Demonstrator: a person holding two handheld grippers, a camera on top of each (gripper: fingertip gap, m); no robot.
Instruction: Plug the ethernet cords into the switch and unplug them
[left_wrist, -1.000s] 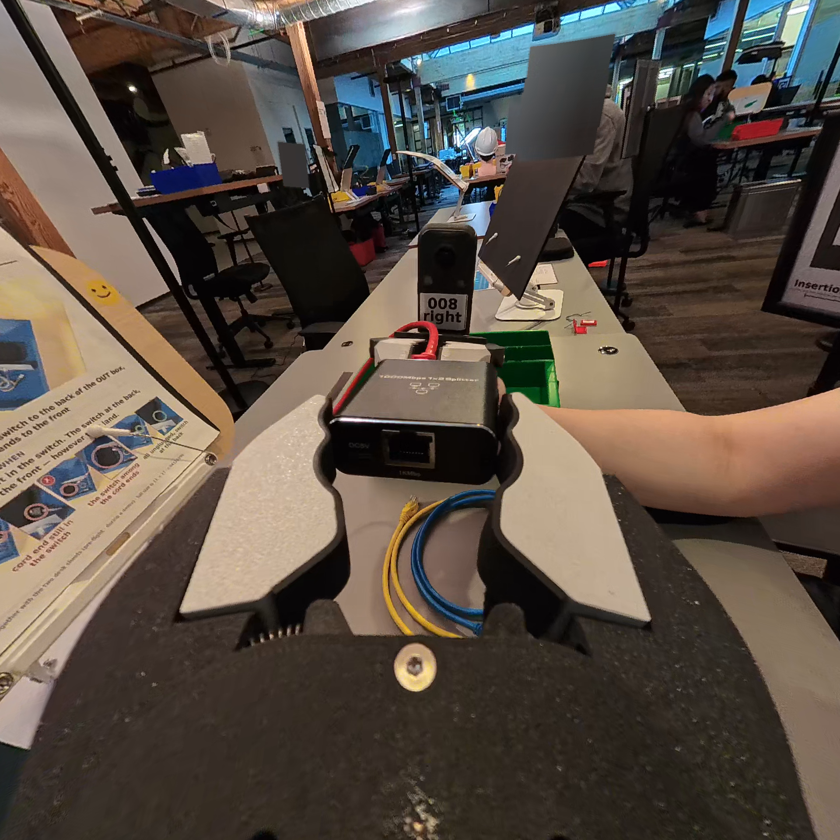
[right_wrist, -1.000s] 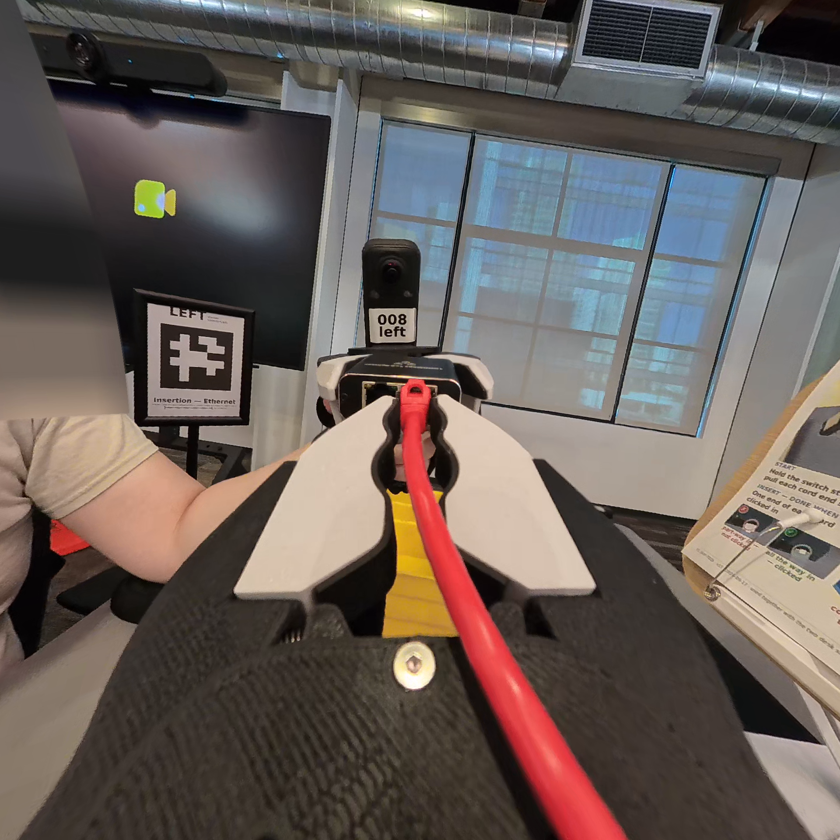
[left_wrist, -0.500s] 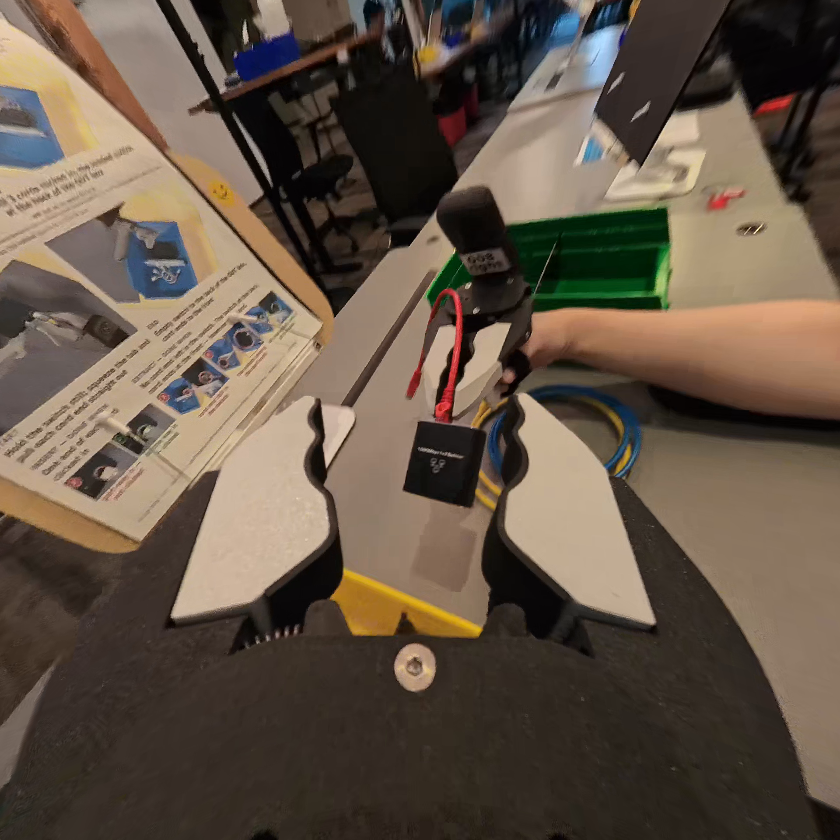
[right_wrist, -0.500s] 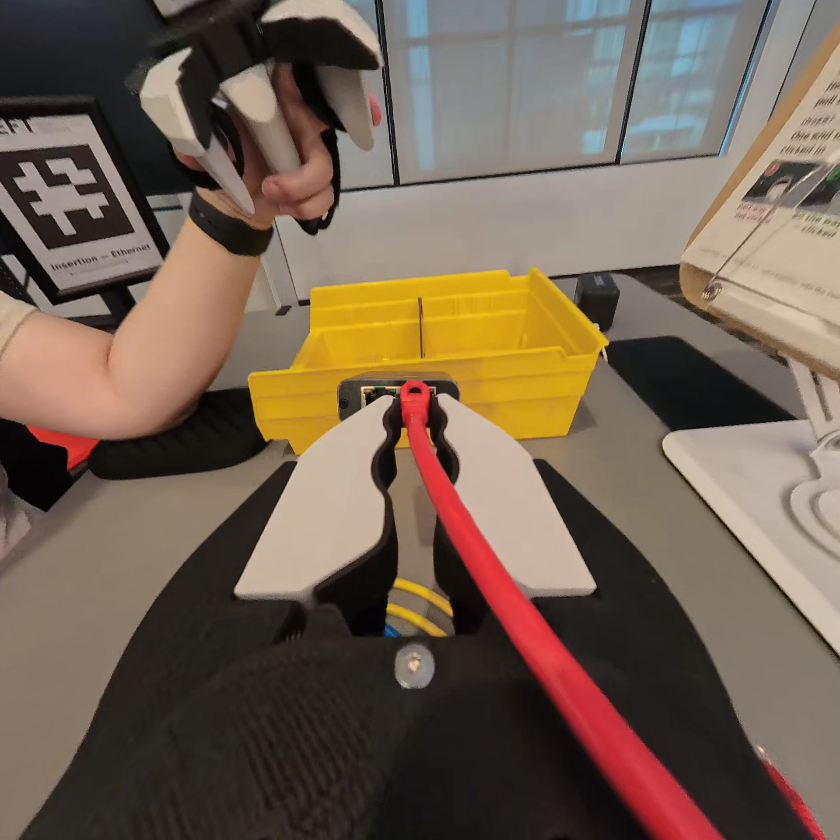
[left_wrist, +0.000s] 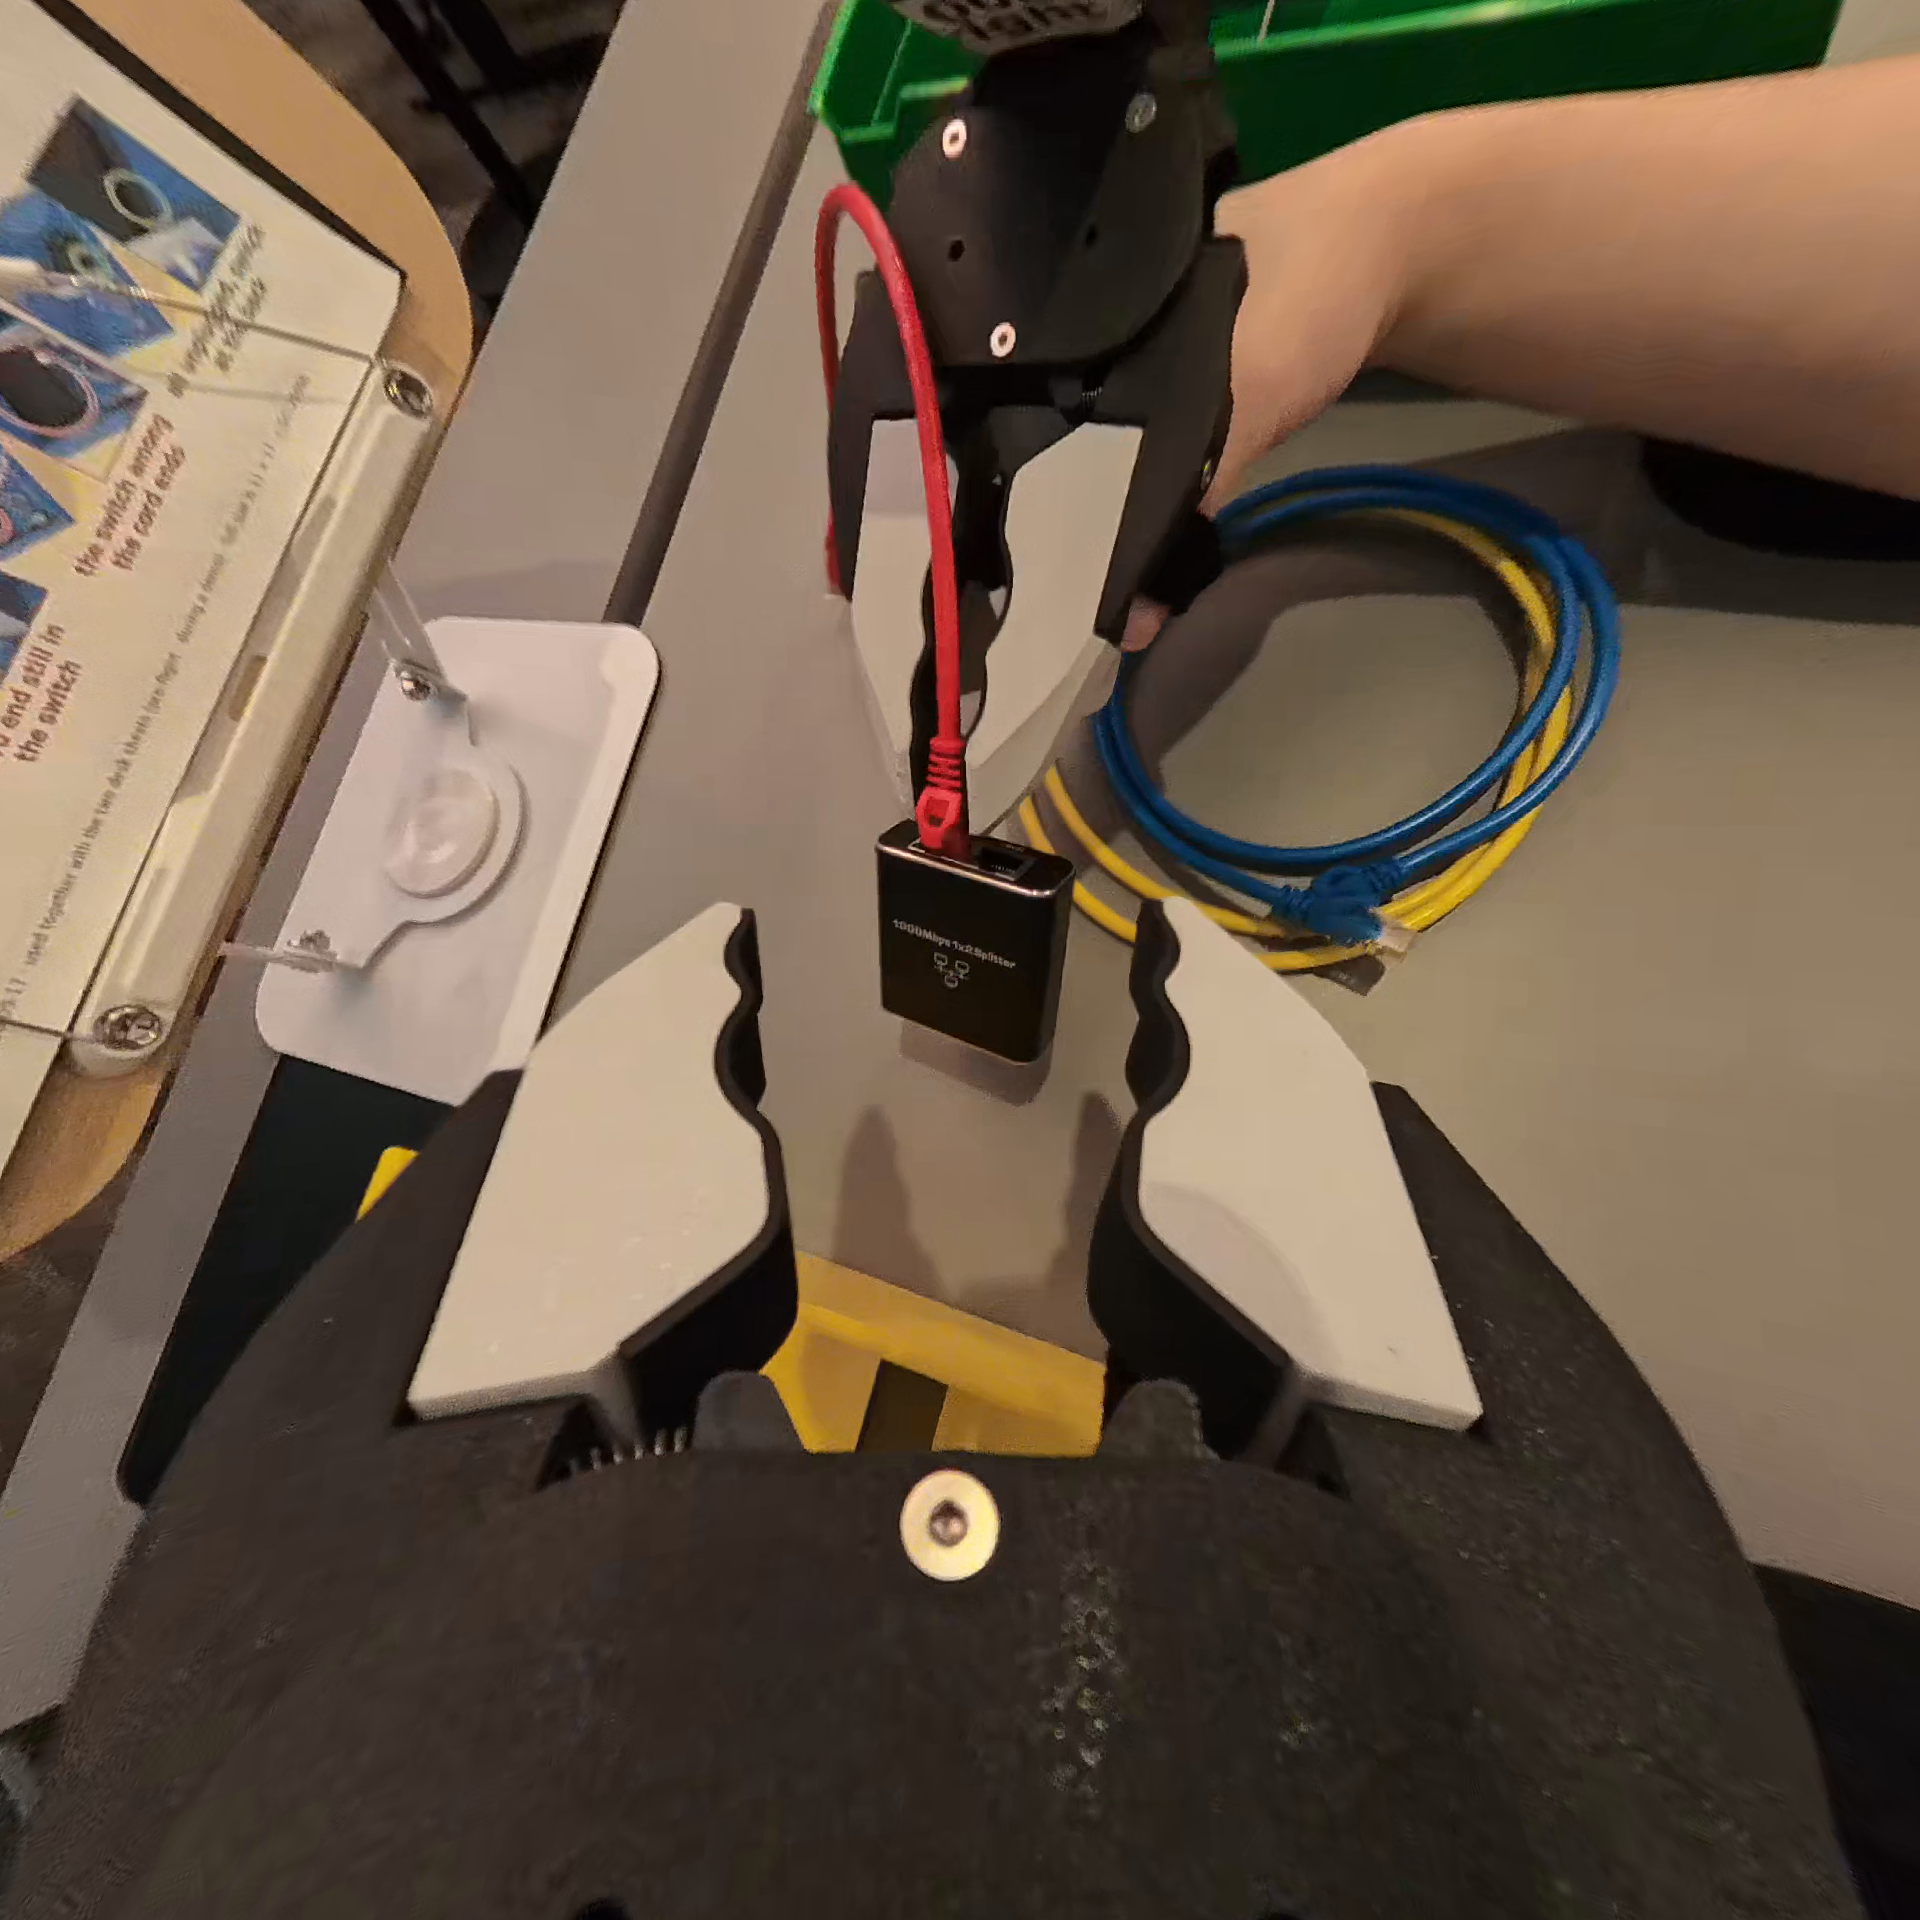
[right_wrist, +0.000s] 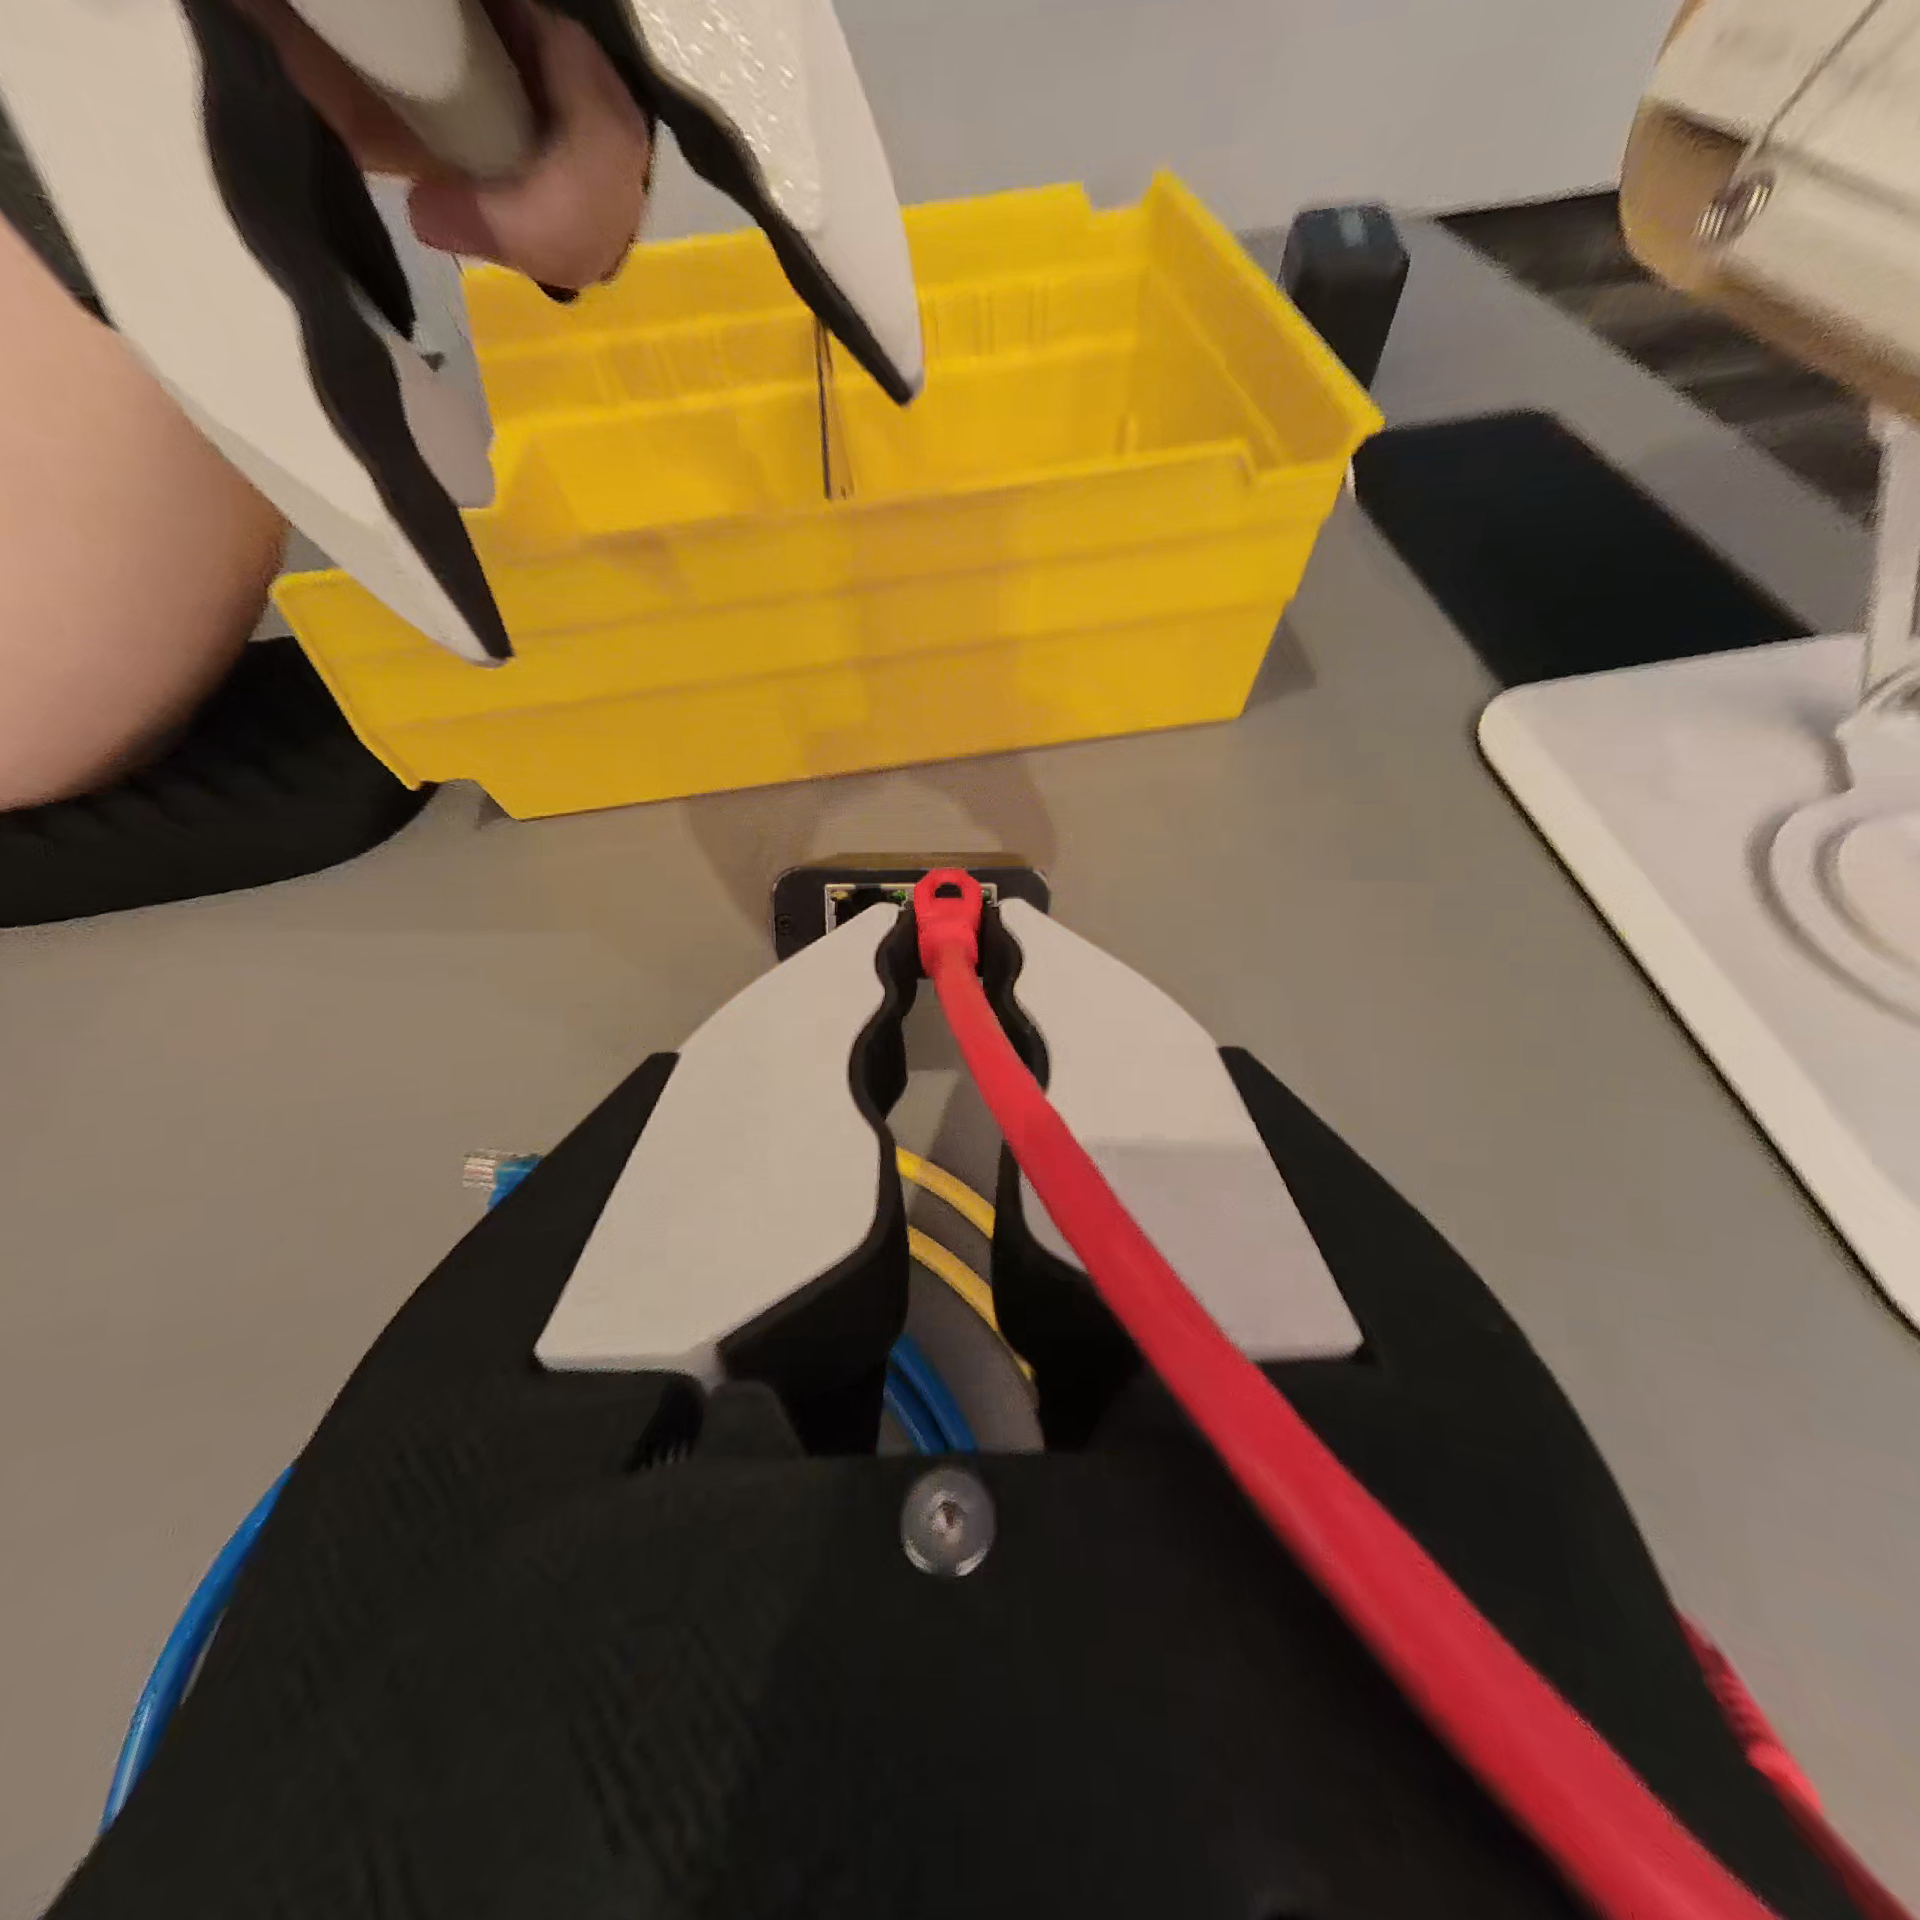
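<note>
The black switch (left_wrist: 971, 956) is free of my left gripper (left_wrist: 948, 914), which is open and hovers above it with a clear gap on both sides. The red cord (left_wrist: 940, 582) is plugged into one port of the switch; the port beside it is empty. My right gripper (right_wrist: 948, 925) is shut on the red plug (right_wrist: 945, 909), right at the switch's face (right_wrist: 810, 904), low over the grey table (right_wrist: 312, 1039). The red cord (right_wrist: 1195, 1299) runs back over the right gripper. The left gripper's fingers (right_wrist: 831, 208) show spread apart at the top of the right wrist view.
A blue cord (left_wrist: 1455, 810) and a yellow cord (left_wrist: 1174, 914) lie coiled on the table at the right. A yellow bin (right_wrist: 831, 665) stands just beyond the switch. A green bin (left_wrist: 1455, 73) is at the far end. An instruction sheet (left_wrist: 156, 520) on a white stand base (left_wrist: 468, 831) is at the left. About 8 centimeters separates my left fingertips from my right.
My left gripper let go of the switch, opened, rose and tilted down. The right gripper kept the red plug and brought the switch down toward the table.
</note>
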